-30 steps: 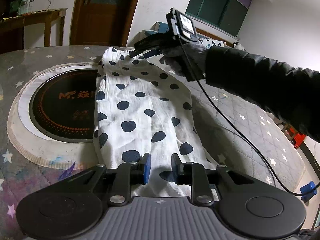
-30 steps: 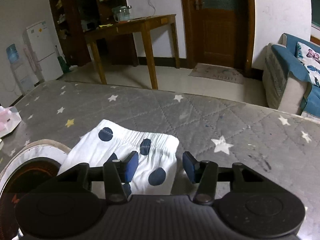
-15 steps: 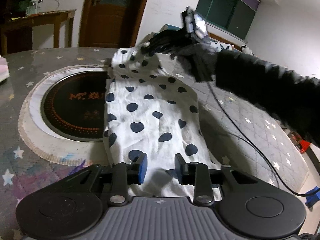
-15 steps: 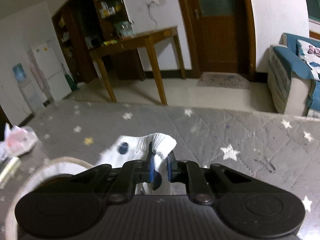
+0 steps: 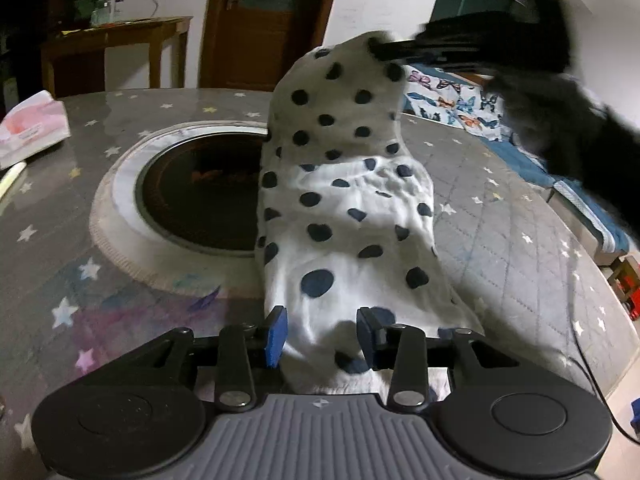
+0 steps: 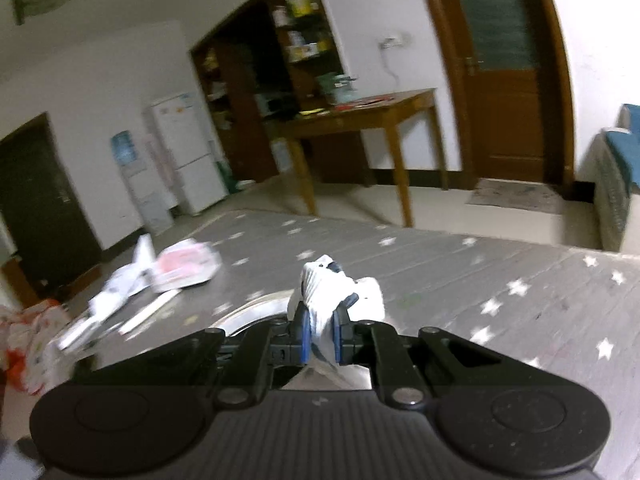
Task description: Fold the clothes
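Left wrist view: the left gripper (image 5: 322,334) sits at the bottom centre with its jaws spread apart, the near hem of the polka-dot garment (image 5: 344,216) lying between the blue pads (image 5: 276,334) but not pinched. The garment runs from there up the middle of the frame. Its far end, flat on the table a second ago, is now hoisted high toward the upper centre, held by the right gripper (image 5: 384,46), which shows as a dark blur at upper right with the person's black sleeve (image 5: 580,132) behind it. The lifted part curls back over the lower part. The round dark cooktop inset (image 5: 200,196) lies left of the cloth; a pink tissue pack (image 5: 34,126) is at the left edge on the grey star-patterned table cover (image 5: 500,240).

Right wrist view: the right gripper (image 6: 320,334) is clamped on a bunched white fold of the garment (image 6: 332,292), centre of frame; a second ago its jaws were apart over flat cloth. The camera now looks higher, with the room blurred.
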Demonstrator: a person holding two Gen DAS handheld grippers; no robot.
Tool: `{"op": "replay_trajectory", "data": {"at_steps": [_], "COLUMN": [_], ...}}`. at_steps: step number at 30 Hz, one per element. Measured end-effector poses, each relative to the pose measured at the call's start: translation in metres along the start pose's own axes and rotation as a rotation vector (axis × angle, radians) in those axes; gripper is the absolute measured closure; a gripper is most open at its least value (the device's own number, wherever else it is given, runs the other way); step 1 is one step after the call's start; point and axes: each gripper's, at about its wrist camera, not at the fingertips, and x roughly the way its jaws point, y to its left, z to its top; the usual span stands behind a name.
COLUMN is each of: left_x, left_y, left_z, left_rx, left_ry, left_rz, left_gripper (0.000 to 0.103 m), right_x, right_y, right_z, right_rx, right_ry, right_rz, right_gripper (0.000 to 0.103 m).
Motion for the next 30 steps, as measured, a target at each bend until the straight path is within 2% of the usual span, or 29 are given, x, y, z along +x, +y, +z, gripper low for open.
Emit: {"op": "replay_trajectory", "data": {"at_steps": [5, 8, 11, 15, 18, 21, 24, 30], "left_x": [-0.009, -0.017, -0.023, -0.032, -0.041, -0.048, -0.053, -0.064], "left_y": [0.005, 0.008, 0.011, 0.017, 0.022, 0.022, 0.022, 0.020], "left_z": [-0.011, -0.016, -0.019, -0.022, -0.021, -0.016, -0.010, 0.004], "left_rx": [-0.021, -0.032, -0.040, -0.047, -0.054, -0.051, -0.043, -0.027], "left_ry": [-0.005, -0.020, -0.033, -0.052, -0.073, -0.100, -0.127, -0.183], "left_rz": [0.025, 0.036, 0.050, 0.072, 0.088, 0.090, 0.086, 0.077], "left_gripper": [0.059, 0.059, 0.059, 0.059, 0.059, 0.059, 0.059, 0.059], "right_x": [-0.036, -0.052, -0.065, -0.075, -0.083, -0.091, -0.101, -0.090], "right_y": [0.048, 0.083, 0.110, 0.140, 0.153, 0.156, 0.156, 0.152], "right_z": [-0.033, -0.061, -0.094, -0.146, -0.173, -0.179, -0.172, -0.147], "right_rx": [-0.047, -0.131, -0.271, -0.552, -0.672, -0.689, -0.678, -0.537], "right_ry": [0.039, 0.069, 0.104, 0.176, 0.236, 0.276, 0.274, 0.221], "right_rz": [0.102, 0.151, 0.166, 0.177, 0.173, 0.187, 0.207, 0.163], "right_gripper": [0.093, 0.093, 0.093, 0.092, 0.091, 0.088, 0.087, 0.082]}}
